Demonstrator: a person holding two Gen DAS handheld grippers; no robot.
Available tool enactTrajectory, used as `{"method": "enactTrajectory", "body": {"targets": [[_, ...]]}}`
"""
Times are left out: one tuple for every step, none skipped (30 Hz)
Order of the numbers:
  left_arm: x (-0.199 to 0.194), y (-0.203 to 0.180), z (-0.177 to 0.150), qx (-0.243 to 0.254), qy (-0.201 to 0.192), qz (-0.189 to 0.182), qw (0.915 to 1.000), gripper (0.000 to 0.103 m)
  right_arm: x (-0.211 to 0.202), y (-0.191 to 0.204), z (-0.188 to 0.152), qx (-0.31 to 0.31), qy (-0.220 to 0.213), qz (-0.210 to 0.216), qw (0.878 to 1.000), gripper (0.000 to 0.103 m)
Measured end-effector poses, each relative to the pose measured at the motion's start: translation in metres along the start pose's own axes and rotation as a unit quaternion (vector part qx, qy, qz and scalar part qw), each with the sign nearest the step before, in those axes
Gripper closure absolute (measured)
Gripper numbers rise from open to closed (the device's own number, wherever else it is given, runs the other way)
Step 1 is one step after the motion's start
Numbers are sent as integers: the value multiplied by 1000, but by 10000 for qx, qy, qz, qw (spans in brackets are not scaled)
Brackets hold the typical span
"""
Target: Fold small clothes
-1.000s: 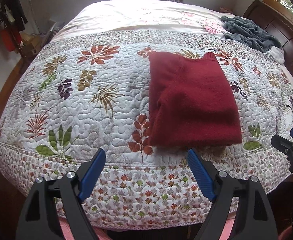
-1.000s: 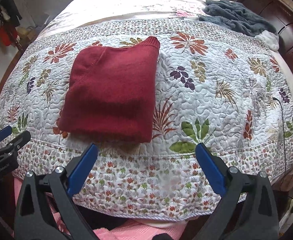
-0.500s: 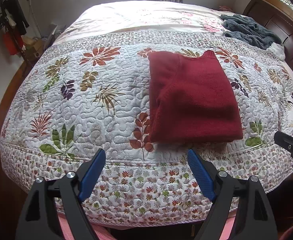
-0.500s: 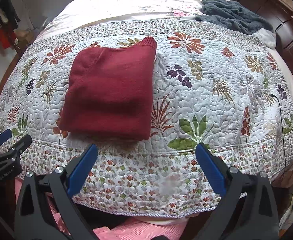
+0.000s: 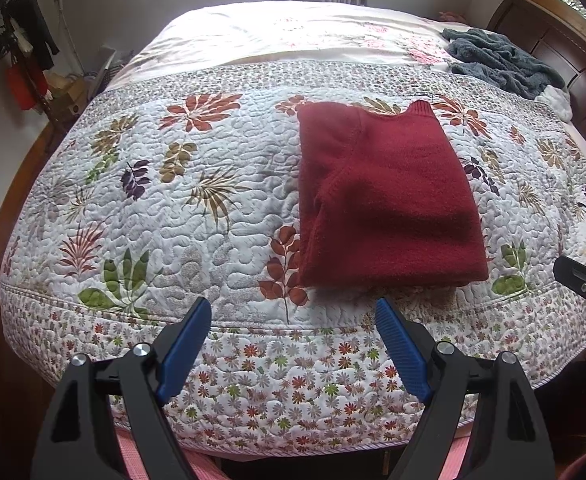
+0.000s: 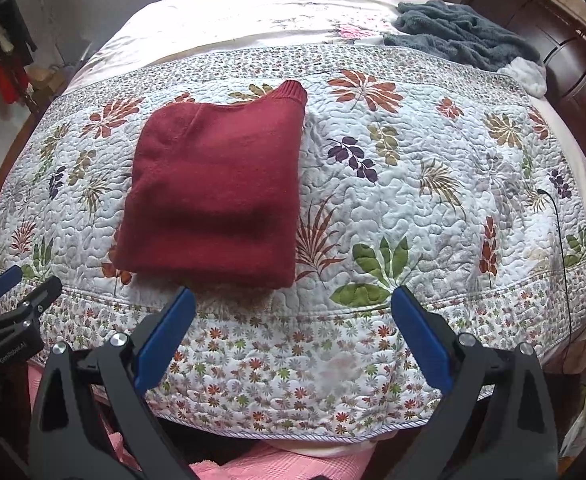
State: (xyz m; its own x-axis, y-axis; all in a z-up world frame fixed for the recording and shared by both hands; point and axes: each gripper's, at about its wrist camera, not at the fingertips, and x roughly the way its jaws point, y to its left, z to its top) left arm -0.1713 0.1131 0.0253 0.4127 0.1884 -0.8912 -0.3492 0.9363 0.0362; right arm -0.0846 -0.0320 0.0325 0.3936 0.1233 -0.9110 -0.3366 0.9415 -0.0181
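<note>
Floral quilt [image 5: 197,216] spread over the near half of the bed. Pale sheet [image 5: 293,32] beyond it. Grey blanket [image 6: 457,34] crumpled far right, beside a dark wooden headboard [image 6: 553,40]. Hanging clothes [image 5: 25,52] far left.

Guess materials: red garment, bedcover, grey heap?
Red garment: looks like knit wool or acrylic, matte and fuzzy; ribbed cuff shows at its far corner. Bedcover: quilted printed fabric, probably cotton; stitched puffy swirls, leaf print. Grey heap: plush fleece by its shaggy, clumped pile.
</note>
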Motion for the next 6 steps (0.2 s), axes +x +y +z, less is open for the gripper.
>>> {"method": "enactTrajectory", "body": {"targets": [[0, 0, 0, 4, 5, -3, 10000, 19, 1, -1, -1, 19, 14, 26, 10000, 6], [0, 0, 0, 5, 8, -4, 10000, 19, 1, -1, -1, 41, 29, 36, 10000, 6], [0, 0, 0, 7, 11, -3, 10000, 19, 2, -1, -1, 55, 36, 21, 10000, 6], [0, 0, 0, 10, 12, -4, 10000, 19, 3, -2, -1, 63, 42, 14, 10000, 6], [0, 0, 0, 9, 10, -2, 10000, 19, 3, -2, -1, 67, 49, 16, 10000, 6], [0, 0, 0, 11, 6, 4, 10000, 19, 3, -2, -1, 64, 50, 14, 10000, 6]]}}
